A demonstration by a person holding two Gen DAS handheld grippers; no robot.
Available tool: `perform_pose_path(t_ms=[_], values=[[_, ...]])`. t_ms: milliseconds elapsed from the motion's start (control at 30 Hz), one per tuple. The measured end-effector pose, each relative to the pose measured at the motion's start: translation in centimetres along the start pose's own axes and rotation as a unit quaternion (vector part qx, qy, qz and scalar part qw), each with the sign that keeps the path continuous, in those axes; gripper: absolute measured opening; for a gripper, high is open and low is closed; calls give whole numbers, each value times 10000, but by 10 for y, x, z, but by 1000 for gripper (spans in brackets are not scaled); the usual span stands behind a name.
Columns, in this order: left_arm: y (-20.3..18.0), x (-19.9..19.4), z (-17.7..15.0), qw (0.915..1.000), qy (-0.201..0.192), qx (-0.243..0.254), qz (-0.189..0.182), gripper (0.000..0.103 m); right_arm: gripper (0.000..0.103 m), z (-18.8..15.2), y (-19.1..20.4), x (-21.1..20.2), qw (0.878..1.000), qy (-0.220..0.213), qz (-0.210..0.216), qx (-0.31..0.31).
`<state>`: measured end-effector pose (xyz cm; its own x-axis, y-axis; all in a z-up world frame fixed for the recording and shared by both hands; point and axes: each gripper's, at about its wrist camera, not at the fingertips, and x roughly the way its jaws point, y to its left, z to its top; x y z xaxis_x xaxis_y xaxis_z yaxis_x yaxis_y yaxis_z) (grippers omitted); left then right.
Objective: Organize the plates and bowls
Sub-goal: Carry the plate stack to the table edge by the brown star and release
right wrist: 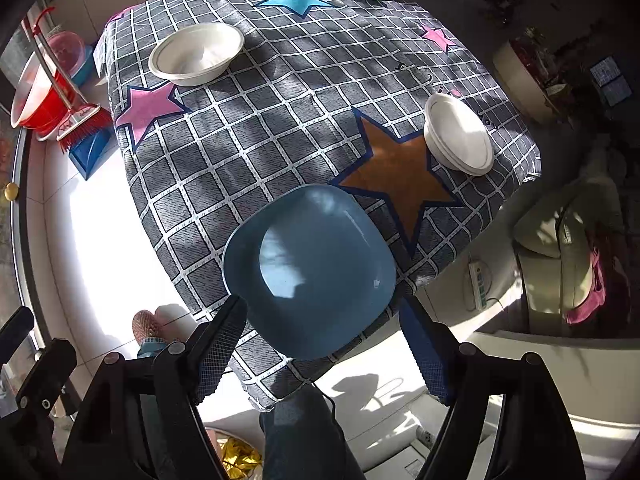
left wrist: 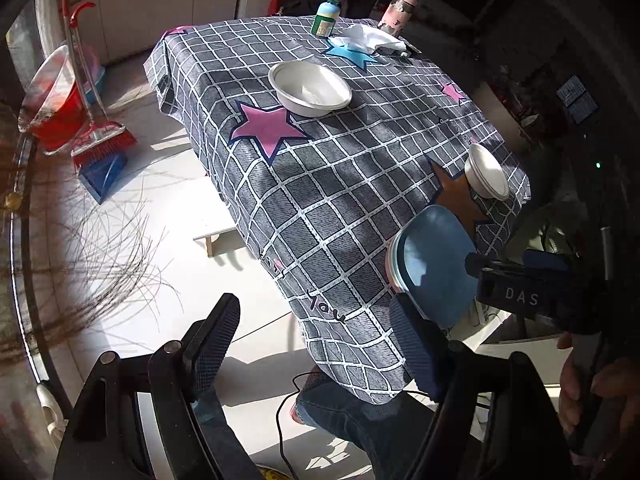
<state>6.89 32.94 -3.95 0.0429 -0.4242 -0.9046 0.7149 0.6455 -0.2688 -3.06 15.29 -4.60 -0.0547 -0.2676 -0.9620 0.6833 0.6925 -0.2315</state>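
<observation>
Both my grippers, left (left wrist: 316, 344) and right (right wrist: 324, 350), hang with jaws apart, empty. Checked cloth (right wrist: 280, 120) covers the table. Blue plates (right wrist: 312, 268) sit at its near edge; white bowl (right wrist: 196, 54) far left of them, bowl stack (right wrist: 460, 140) right. Broom (left wrist: 102, 140) on pale floor beyond, possibly with a dustpan.

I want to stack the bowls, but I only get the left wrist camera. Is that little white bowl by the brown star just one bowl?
Observer: No. The right wrist view shows the white bowls as several nested in one stack.
Operator: Is the blue plate whole? I only see part of it.
Observer: Yes, it's a whole rounded square with nothing on it.
Operator: Is the right gripper grabbing it?
Observer: No. Its jaws stand wide open, one finger on each side of the plate's near rim.
</observation>
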Motion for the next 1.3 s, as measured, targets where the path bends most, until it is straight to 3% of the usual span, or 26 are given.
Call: perform_pose_path(t_ms=[133,300,433,600,833,933,1067,1300], values=[[56,-9,11,9998,5,175,-98,80,80,5,37,-10,9984,152,-376,391],[135,-26,24,9998,138,-118,100,80,80,17,118,-12,9971,681,-325,43],[176,-36,37,9991,190,-138,357,80,80,35,172,-18,9976,622,-214,-194],[210,-48,51,9990,200,-90,383,80,80,47,202,-27,9981,594,-131,7],[237,-55,69,9977,211,-57,649,80,80,51,226,-26,9965,795,53,271],[233,-48,84,9974,294,55,653,80,80,60,228,-32,9973,662,188,258],[217,-46,119,9966,185,269,752,80,80,84,219,-35,9982,461,197,319],[215,-47,175,9974,-136,-3,709,80,80,137,199,-44,9981,277,164,533]])
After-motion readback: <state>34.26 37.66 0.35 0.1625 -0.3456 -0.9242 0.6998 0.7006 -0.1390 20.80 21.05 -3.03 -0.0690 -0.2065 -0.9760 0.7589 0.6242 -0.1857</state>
